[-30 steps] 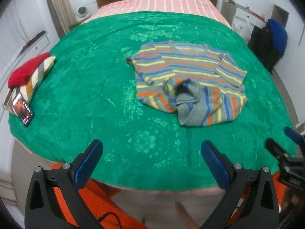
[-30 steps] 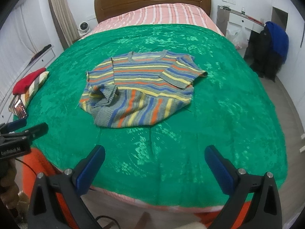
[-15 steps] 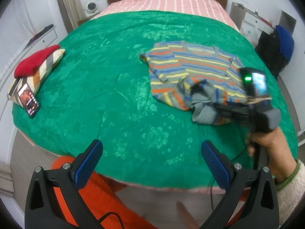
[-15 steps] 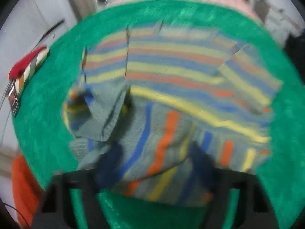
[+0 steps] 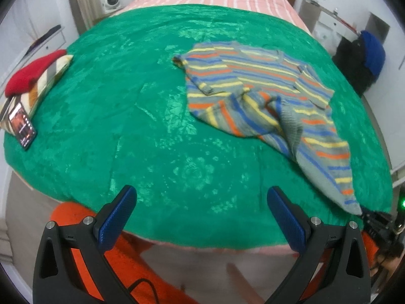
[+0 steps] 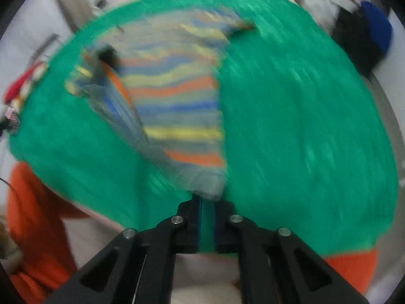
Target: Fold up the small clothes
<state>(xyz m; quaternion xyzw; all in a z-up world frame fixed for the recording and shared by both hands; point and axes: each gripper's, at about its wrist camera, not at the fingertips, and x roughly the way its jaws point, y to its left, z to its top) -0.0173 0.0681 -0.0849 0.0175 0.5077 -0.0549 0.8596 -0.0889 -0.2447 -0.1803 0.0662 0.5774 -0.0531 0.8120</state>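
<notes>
Left wrist view: left gripper point(image 5: 201, 217), blue-padded black fingers spread wide open, nothing between them, hovering over near edge of bed's green patterned bedspread point(image 5: 131, 116). Striped knit sweater in grey, blue, orange and yellow point(image 5: 255, 93) lies on bedspread right of centre, its lower corner stretched out toward near right edge, where right gripper point(image 5: 374, 219) holds it. Red and striped folded cloths point(image 5: 35, 76) and dark phone point(image 5: 22, 126) sit at far left edge. Orange fabric point(image 5: 119, 266) shows below the bed edge. Right wrist view, heavily motion-blurred: right gripper jaws closing, almost together, grey hem of sweater pinched at fingertips; sweater trails away across bedspread.
</notes>
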